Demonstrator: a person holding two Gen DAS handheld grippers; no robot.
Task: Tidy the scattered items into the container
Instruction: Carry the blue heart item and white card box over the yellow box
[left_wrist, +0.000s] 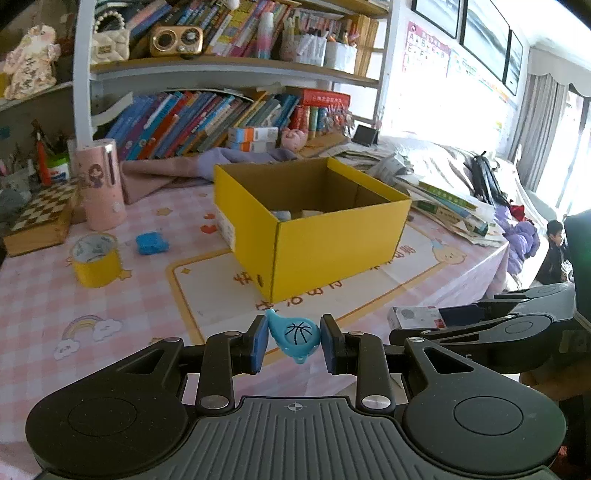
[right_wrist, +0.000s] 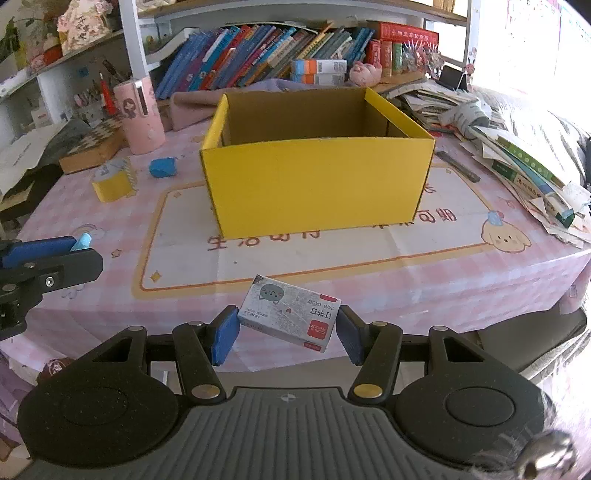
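yellow box (right_wrist: 317, 184) sits open mid-table, far of both grippers. right gripper (right_wrist: 287, 328) pinches a staples box (right_wrist: 290, 319) near the table edge; left gripper (left_wrist: 294, 341) clamps a little blue basketball toy (left_wrist: 294, 334).

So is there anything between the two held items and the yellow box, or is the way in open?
Nothing visible blocks either path. The left gripper holds the blue whistle and the right gripper holds the staples box; only bare tablecloth lies ahead of them. The yellow box is open-topped, but its near wall must be cleared.
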